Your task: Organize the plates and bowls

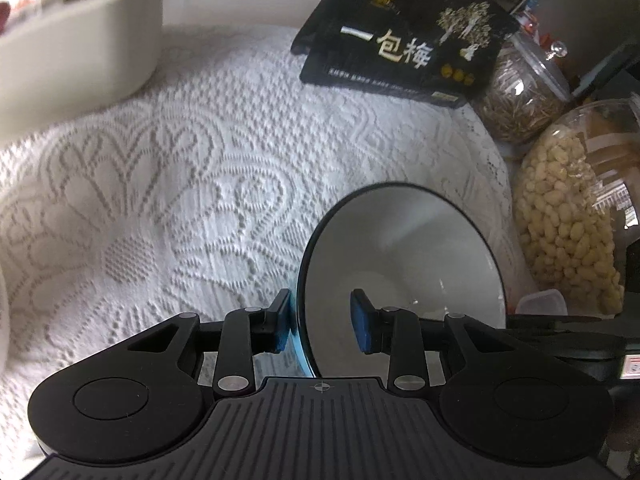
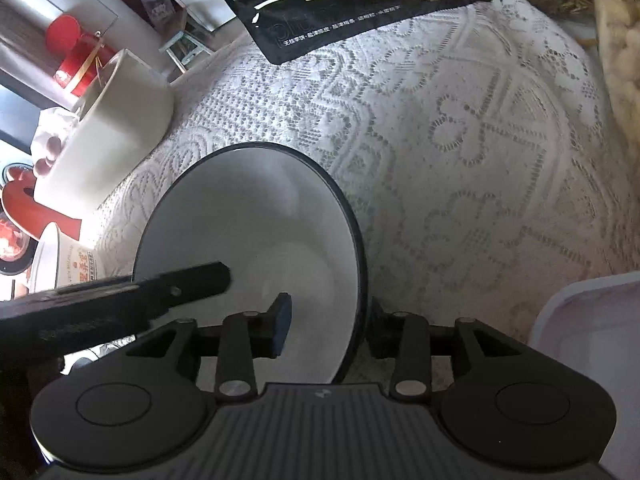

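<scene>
Both grippers straddle the rim of one white bowl [image 2: 256, 232] with a dark edge, which sits on a lace tablecloth [image 1: 160, 200]. Left gripper [image 1: 324, 320]: one blue pad lies outside the bowl's left wall, the other inside over the white interior; the left pad looks touching or nearly touching the rim, while the inner pad stands apart from the wall, so the jaws are part open and not clamped. Right gripper [image 2: 326, 326]: one pad inside the bowl, the other outside the right wall; a gap shows between the inner pad and the wall, so again moderately open, nothing pinched. In the right wrist view the left gripper's finger reaches into the bowl from the left. Whether the bowl is resting on the cloth or slightly lifted, cannot tell. Judgement: the step in hand is a two-sided rim grasp before moving the bowl. To do it well, close each pair evenly so the wall is pinched squarely between pads, not at the very lip; keep both sides level so the bowl does not tip; lift straight before travelling. Surroundings to clear: black snack pouch [image 1: 400, 36] at the far side, jar of pale beans [image 1: 568, 220] and jar of dry stalks [image 1: 516, 96] far right, cream container [image 2: 116, 128] far left, pale plastic tub [image 2: 580, 320] near right.
</scene>
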Demonstrator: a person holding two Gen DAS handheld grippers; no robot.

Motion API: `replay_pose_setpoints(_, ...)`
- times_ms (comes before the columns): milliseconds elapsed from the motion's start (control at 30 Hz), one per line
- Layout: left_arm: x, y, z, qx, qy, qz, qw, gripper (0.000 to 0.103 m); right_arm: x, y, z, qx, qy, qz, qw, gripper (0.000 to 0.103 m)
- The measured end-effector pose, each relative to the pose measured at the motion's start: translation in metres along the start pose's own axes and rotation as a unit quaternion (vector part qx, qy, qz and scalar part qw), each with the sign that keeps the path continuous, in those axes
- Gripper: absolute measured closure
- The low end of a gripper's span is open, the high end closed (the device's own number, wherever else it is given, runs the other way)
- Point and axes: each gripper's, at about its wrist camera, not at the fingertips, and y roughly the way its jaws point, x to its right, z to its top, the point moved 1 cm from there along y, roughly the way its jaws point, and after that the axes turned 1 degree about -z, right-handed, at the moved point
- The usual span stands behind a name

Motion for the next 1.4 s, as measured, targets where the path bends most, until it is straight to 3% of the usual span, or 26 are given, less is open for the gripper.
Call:
replay_pose_setpoints(233, 0.001, 0.002, -0.007, -0.003, -0.005, 0.001, 1.0000, 0.069, 0.002, -0.001, 0.002, -0.001, -0.002, 0.001, 1.000, 0.065)
replay_pose_setpoints(400, 0.002, 0.001, -0.015, -0.023, -0.019, -0.029, 0.9991, 0.069, 0.009, -0.009, 0.008, 0.017, 0.010, -0.013, 1.000, 0.065)
replay_pose_setpoints(567, 0.003, 0.004, -0.015, -0.017, -0.024, -0.024, 0.9993, 0.071, 0.007, -0.020, 0.006, 0.034, -0.005, -0.015, 0.999, 0.066)
replay_pose_setpoints(900, -0.001, 0.017, -0.012, -0.017, -0.036, -0.025, 0.9989, 0.074, 0.006, -0.007, -0.003, 0.029, -0.008, -0.023, 0.999, 0.065)
replay_pose_setpoints(1067, 0.010, 0.013, -0.009, 0.005, -0.001, 0.002, 1.0000, 0.074, -0.003, -0.008, -0.002, 0.050, -0.035, -0.048, 0.997, 0.066)
replay_pose_setpoints(1133, 0.014, 0.003, -0.007, 0.025, 0.008, 0.004, 0.9997, 0.069, -0.007, -0.016, -0.002, 0.066, -0.042, -0.041, 0.996, 0.066)
replay_pose_setpoints(1400, 0.039, -0.054, -0.009, 0.098, 0.038, 0.005, 0.9944, 0.070, -0.031, -0.070, -0.012, 0.134, -0.093, -0.031, 0.986, 0.067)
